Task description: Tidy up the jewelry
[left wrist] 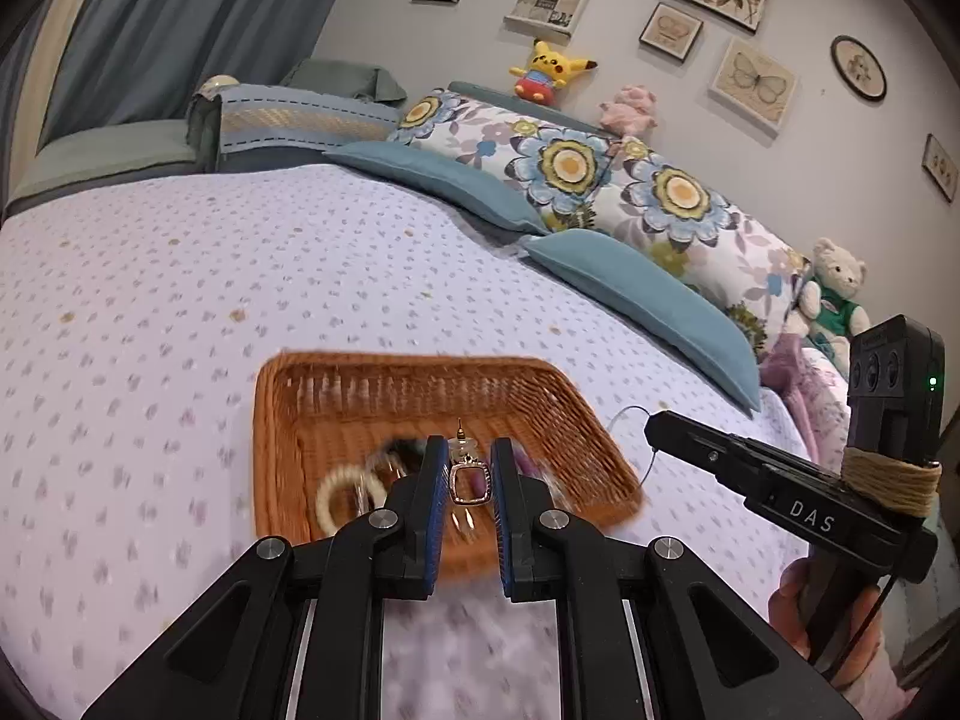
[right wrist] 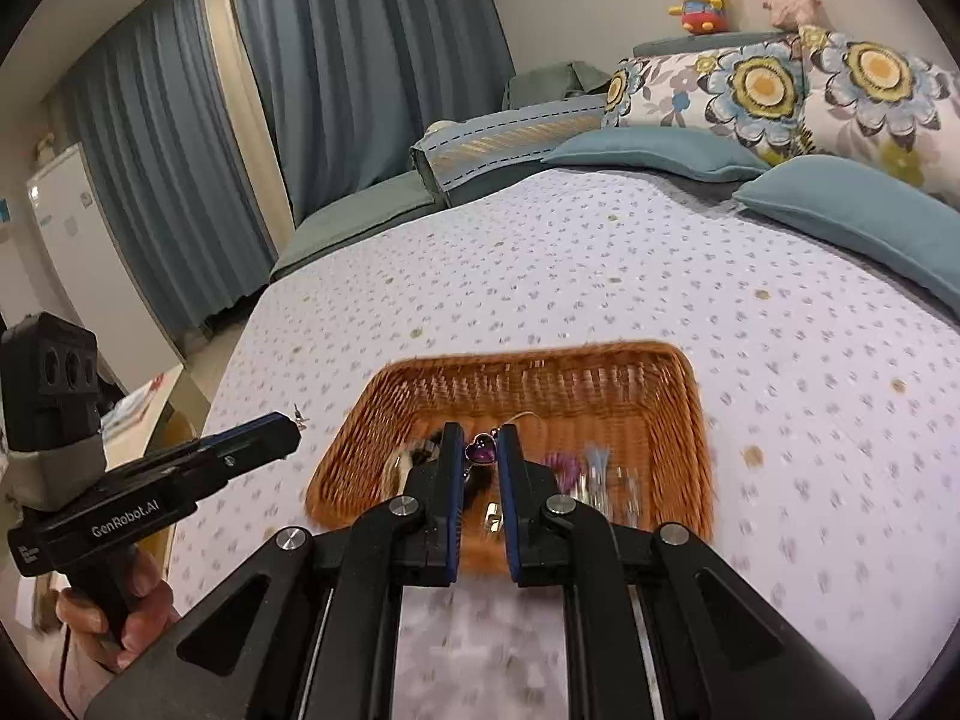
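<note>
here my left gripper (left wrist: 470, 480) pinches a light, fragile gold earring (left wrist: 465, 474) by its frame, my right gripper (right wrist: 480, 450) a slippery purple heart pendant (right wrist: 481, 450), both above the basket's (left wrist: 420, 369) near edge.

Even indoor light; motion blur below; fisheye-bent edges.

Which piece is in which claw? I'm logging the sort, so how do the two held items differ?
The left claw pinches a gold earring with an open rectangular frame; the right claw pinches a purple heart pendant, a solid stone. The earring stands with its post upward and drops below; the pendant trails a thin chain. Both are held above the wicker basket.
</note>
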The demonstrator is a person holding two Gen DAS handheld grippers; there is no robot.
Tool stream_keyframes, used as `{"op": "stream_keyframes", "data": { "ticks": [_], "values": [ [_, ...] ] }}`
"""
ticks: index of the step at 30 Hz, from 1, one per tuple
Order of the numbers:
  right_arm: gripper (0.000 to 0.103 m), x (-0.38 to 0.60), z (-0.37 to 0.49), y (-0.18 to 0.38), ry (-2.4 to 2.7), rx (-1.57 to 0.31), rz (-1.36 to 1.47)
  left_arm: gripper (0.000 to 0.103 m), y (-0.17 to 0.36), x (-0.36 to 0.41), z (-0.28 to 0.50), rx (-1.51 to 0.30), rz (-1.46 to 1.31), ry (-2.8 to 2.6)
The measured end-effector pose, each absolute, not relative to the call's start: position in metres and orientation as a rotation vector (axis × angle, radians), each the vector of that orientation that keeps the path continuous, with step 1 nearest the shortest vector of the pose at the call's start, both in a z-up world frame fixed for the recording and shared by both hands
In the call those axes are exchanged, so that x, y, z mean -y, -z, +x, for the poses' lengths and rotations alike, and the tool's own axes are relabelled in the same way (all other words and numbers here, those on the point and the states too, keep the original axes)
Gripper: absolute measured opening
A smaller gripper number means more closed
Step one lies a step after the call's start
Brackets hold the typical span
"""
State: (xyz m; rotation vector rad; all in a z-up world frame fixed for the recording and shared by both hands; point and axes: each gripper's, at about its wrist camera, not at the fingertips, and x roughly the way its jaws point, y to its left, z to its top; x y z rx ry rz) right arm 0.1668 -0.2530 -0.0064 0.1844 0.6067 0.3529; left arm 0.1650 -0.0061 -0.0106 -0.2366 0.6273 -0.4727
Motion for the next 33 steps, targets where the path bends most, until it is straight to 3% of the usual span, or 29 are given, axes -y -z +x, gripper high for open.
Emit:
{"op": "stream_keyframes", "data": {
  "ticks": [10, 23, 24, 26, 27, 33],
  "values": [
    [0.014, 0.262, 0.267, 0.067, -0.301, -0.784, 0.275, 0.014, 0.041, 0.015, 0.255, -0.709, -0.223, 0.417],
    [0.018, 0.255, 0.29, 0.082, -0.283, -0.839, 0.25, 0.015, 0.086, 0.031, 0.279, -0.834, -0.241, 0.454],
    [0.021, 0.256, 0.288, 0.08, -0.284, -0.834, 0.259, 0.02, 0.084, 0.029, 0.279, -0.836, -0.253, 0.46],
    [0.033, 0.259, 0.284, 0.073, -0.287, -0.818, 0.27, 0.041, 0.081, 0.024, 0.277, -0.828, -0.27, 0.458],
    [0.033, 0.259, 0.28, 0.069, -0.29, -0.809, 0.273, 0.051, 0.077, 0.021, 0.274, -0.813, -0.271, 0.451],
    [0.033, 0.259, 0.246, 0.036, -0.312, -0.762, 0.281, 0.051, 0.044, 0.008, 0.249, -0.744, -0.303, 0.473]
  ]
}}
